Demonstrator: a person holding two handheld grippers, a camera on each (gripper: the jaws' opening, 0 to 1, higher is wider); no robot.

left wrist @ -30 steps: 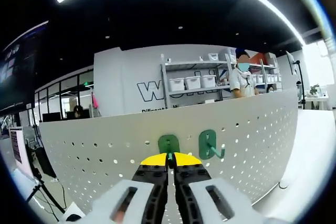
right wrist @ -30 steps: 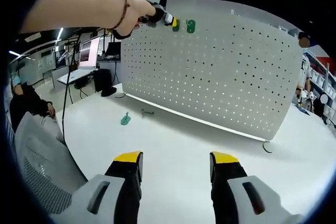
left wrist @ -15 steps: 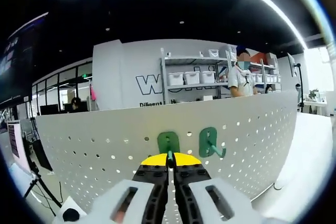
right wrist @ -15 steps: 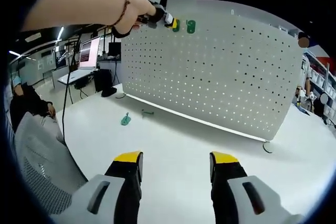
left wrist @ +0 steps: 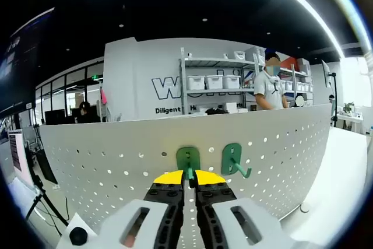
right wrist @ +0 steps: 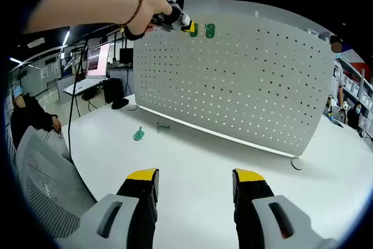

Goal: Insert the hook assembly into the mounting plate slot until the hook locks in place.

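Left gripper (left wrist: 187,180): jaws clenched on the stem of a green hook (left wrist: 187,159), whose flat head lies against the white pegboard (left wrist: 280,144) directly ahead of the tips, near the board's top edge. A second green hook (left wrist: 233,160) hangs on the board just to the right of the held one, prong pointing out and down.

Right gripper (right wrist: 194,186): released, jaws wide apart w/ nothing between them, hovering over a white table (right wrist: 192,155). Far ahead and up-left, a hand (right wrist: 152,11) presses the left gripper to the pegboard's upper edge, both hooks at its tip. A small green part (right wrist: 139,134) and a thin metal piece (right wrist: 163,126) lie on the table ahead-left, near the board's base.
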